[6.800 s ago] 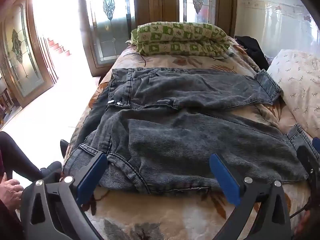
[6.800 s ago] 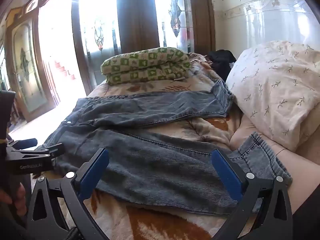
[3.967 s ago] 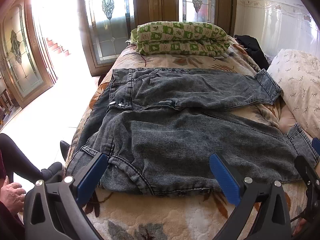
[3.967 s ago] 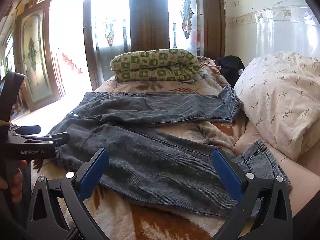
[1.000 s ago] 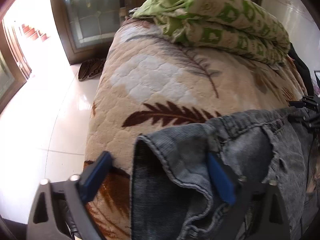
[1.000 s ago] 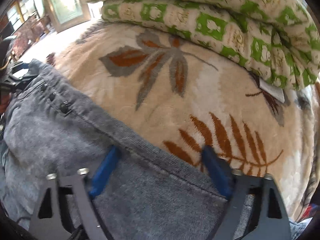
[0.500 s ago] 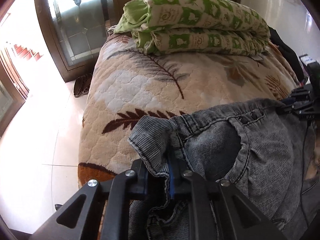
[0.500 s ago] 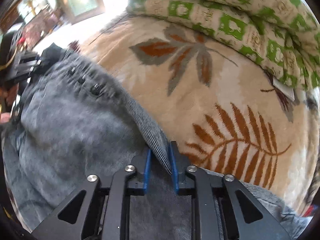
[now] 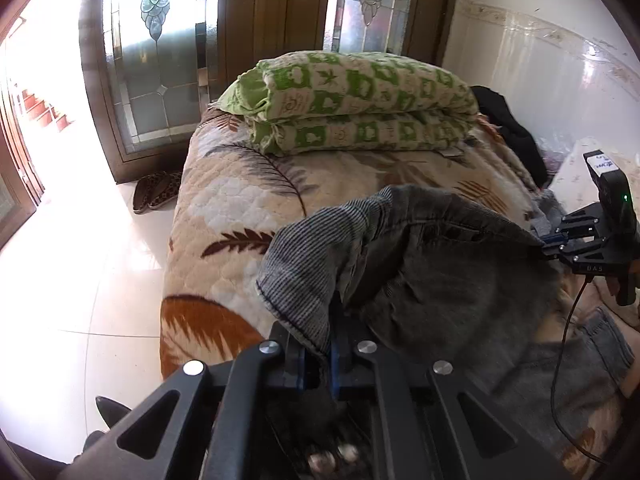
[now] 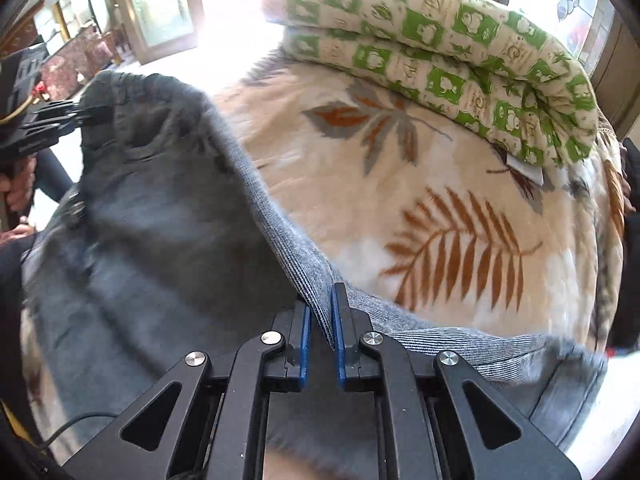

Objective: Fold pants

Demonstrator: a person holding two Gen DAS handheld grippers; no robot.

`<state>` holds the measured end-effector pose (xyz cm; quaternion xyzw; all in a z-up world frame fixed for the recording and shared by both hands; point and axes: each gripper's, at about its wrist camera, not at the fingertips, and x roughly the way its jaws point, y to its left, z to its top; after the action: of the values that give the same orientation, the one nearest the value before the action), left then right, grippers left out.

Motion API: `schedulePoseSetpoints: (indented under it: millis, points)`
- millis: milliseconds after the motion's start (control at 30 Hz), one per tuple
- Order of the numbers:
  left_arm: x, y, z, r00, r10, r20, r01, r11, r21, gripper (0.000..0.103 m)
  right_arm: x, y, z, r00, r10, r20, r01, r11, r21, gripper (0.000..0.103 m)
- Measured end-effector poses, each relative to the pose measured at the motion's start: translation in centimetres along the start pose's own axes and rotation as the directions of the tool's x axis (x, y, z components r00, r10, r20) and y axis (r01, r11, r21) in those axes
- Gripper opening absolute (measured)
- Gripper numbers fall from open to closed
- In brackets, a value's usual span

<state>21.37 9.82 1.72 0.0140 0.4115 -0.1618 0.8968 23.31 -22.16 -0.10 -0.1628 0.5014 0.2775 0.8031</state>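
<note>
- Left gripper (image 9: 318,354) pinches the grey pants (image 9: 440,280) at one edge.
- Right gripper (image 9: 546,242) clamps the far edge.
- Green folded quilt (image 9: 360,108) lies beyond on the bed (image 9: 224,208).

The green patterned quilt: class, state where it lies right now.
The folded green patterned quilt lies at the bed's far end, below the stained-glass doors. It sits beyond the pants, apart from them, with a dark garment to its right.

A bed (image 9: 224,208) under a cream leaf-patterned blanket carries a folded green-and-white quilt (image 9: 360,100) at its far edge; behind stand wood-framed leaded-glass doors (image 9: 156,60), sunlit pale floor tiles (image 9: 80,280) left, white wall (image 9: 540,80) right
</note>
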Motion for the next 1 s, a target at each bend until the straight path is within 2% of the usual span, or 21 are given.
schedulePoseSetpoints:
  millis: [367,433,600,700,800,833,900,933,967,1000]
  points:
    - [-7.2,-1.3,-6.6,0.998,-0.063,-0.006,0.063,0.998,0.009,0.009,-5.8,7.7,-8.7,0.992,0.123,0.015,-0.123,0.992,0.028,0.009]
    - [-7.7,-1.6,-7.8,0.997,-0.072,-0.035,0.073,0.997,0.035,0.009,-6.2,9.1,-10.2,0.989,0.148,0.016,-0.149,0.988,0.044,0.009]
    - [-8.0,-2.5,-10.9,0.992,-0.030,-0.122,0.050,0.986,0.161,0.009,-5.7,12.8,-14.3,0.972,0.233,-0.015,-0.231,0.970,0.079,0.009]
    - [-8.7,-2.6,-11.7,0.992,-0.035,-0.120,0.056,0.982,0.183,0.009,-4.7,15.0,-15.5,0.970,0.238,-0.039,-0.235,0.969,0.075,0.009]
    - [-9.0,-2.6,-12.3,0.992,-0.041,-0.119,0.060,0.984,0.168,0.009,-4.7,14.9,-15.6,0.968,0.248,0.040,-0.251,0.953,0.170,0.009]
    - [-9.0,-2.7,-12.7,0.992,-0.039,-0.118,0.059,0.984,0.170,0.009,-4.9,13.9,-15.6,0.962,0.250,0.110,-0.271,0.925,0.265,0.011]
    - [-8.6,-3.0,-13.2,0.991,-0.030,-0.127,0.052,0.983,0.175,0.009,-4.8,12.2,-16.3,0.953,0.231,0.195,-0.295,0.855,0.426,0.027]
    - [-8.4,-3.0,-13.5,0.991,-0.024,-0.135,0.048,0.983,0.176,0.009,-4.7,11.3,-16.7,0.954,0.200,0.223,-0.288,0.818,0.497,0.051]
    - [-8.4,-3.0,-13.8,0.990,-0.021,-0.139,0.046,0.984,0.174,0.009,-4.5,10.4,-17.4,0.956,0.157,0.248,-0.275,0.774,0.570,0.068]
    - [-8.2,-2.9,-13.9,0.989,-0.023,-0.143,0.047,0.985,0.166,0.009,-4.2,9.4,-17.9,0.957,0.122,0.264,-0.268,0.723,0.636,0.068]
